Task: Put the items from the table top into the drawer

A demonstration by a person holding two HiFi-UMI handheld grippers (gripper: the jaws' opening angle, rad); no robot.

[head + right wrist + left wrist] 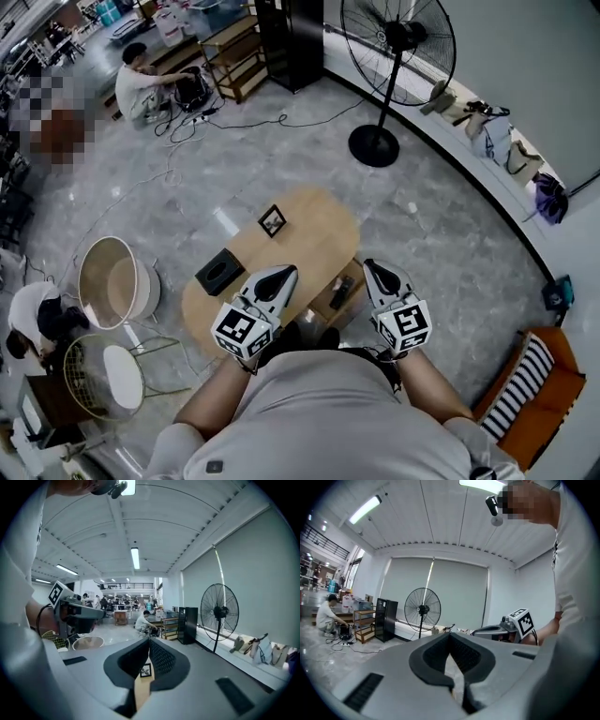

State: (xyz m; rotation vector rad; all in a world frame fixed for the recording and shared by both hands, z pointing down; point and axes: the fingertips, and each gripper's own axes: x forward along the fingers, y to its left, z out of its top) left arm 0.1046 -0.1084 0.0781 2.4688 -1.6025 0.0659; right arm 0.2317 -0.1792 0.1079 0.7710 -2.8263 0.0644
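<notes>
An oval wooden table (314,239) stands on the floor below me. On it are a small black picture frame (272,220) and a black box (219,272). A drawer (328,305) stands pulled out at the table's near right side, with a dark item (343,290) in it. My left gripper (286,272) and right gripper (367,265) are held high above the table, near my chest, both shut and empty. In the left gripper view the left gripper (450,634) has its tips together. The right gripper (149,640) shows the picture frame (146,671) far below, through the gap behind its tips.
A tall standing fan (394,56) is at the back right. Round wicker baskets (112,281) and a wire stool (103,375) stand left of the table. An orange striped seat (530,384) is at the right. A person (141,84) sits on the floor far back, with cables nearby.
</notes>
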